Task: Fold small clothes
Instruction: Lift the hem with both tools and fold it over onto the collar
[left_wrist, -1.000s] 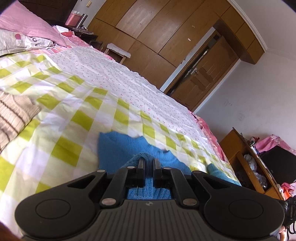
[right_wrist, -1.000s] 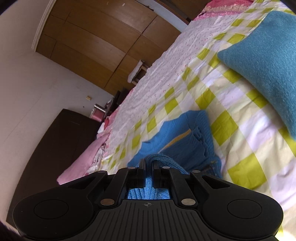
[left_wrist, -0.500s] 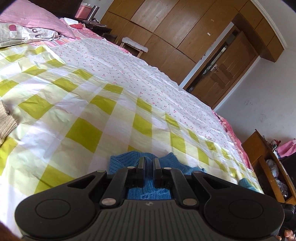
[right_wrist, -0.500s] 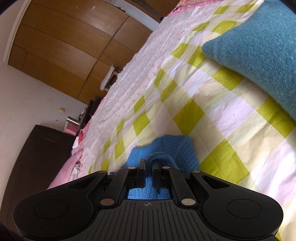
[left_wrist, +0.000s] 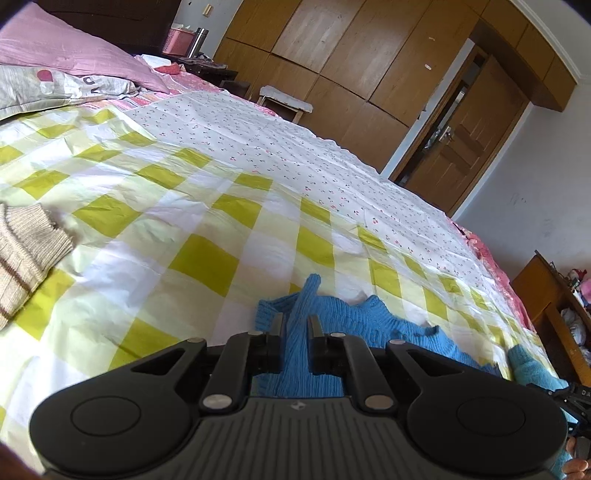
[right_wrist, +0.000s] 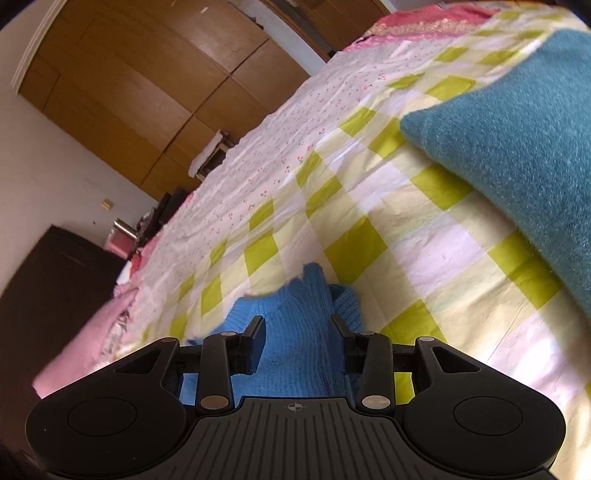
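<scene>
A small bright blue knit sweater lies on the green-and-white checked bedspread. In the left wrist view my left gripper has its jaws slightly parted, with a ridge of the blue knit standing between them. In the right wrist view my right gripper is open wide, and the blue sweater lies loose between and under its fingers. The near part of the sweater is hidden under both grippers.
A beige striped knit garment lies at the left on the bed. A teal fuzzy garment lies at the right. Pink pillows are at the head of the bed. Wooden wardrobes stand behind.
Both grippers carried the sweater edge forward and lower onto the bed. The right gripper opened wide and let go of the knit. The left jaws parted slightly.
</scene>
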